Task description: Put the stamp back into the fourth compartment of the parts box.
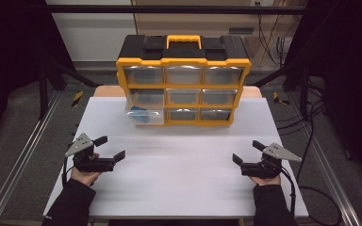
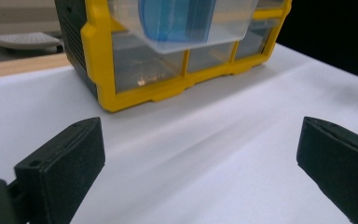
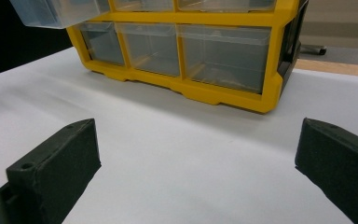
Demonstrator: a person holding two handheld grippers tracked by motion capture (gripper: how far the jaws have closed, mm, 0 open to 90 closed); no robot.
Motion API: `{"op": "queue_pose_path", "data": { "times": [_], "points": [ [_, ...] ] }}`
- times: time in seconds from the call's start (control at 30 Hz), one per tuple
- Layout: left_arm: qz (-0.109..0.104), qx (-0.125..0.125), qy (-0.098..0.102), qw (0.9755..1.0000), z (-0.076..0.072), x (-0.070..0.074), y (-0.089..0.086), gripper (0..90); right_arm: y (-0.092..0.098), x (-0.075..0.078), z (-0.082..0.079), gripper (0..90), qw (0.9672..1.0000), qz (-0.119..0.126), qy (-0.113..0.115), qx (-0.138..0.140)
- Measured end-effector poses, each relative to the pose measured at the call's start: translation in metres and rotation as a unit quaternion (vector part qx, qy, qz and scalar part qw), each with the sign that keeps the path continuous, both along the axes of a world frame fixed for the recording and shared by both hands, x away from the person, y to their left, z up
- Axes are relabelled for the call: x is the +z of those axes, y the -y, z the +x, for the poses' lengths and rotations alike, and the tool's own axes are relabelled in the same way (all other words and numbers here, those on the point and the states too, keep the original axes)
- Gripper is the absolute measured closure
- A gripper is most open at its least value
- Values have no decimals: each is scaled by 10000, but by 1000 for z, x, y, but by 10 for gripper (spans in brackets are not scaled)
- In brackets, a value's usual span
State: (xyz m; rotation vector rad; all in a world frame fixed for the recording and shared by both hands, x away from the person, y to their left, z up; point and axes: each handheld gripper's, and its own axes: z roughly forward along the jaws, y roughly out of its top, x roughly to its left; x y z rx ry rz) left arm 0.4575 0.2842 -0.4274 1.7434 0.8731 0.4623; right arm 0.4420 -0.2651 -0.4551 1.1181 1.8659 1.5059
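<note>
A yellow and black drawer organizer (image 1: 184,80) stands at the far middle of the white table (image 1: 179,179), with three rows of clear drawers. Its middle-left drawer (image 1: 145,113) is pulled out and holds a blue object (image 2: 177,18). My left gripper (image 1: 109,148) rests near the table's left front, open and empty, aimed toward the organizer (image 2: 135,88). My right gripper (image 1: 248,151) rests at the right front, likewise open with nothing between its jaws; the organizer's lower right corner (image 3: 265,93) lies ahead of it, and the pulled-out drawer (image 3: 56,11) shows at upper left.
Metal rails run along both sides of the table (image 1: 23,155). Cables (image 1: 311,141) hang by the right edge. A wooden surface (image 2: 18,67) lies behind the white sheet. Bare white table spreads between the grippers and the organizer.
</note>
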Motion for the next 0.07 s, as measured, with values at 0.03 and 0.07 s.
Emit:
{"op": "queue_pose_path", "data": {
  "times": [0.03,0.07],
  "points": [
    [78,34,-82,9999,1,-2,0,5,0,0,0,1,10000,-3,-1,-1],
    [111,52,-114,9999,1,-2,0,6,0,0,0,1,10000,-11,-1,-6]
  ]
}}
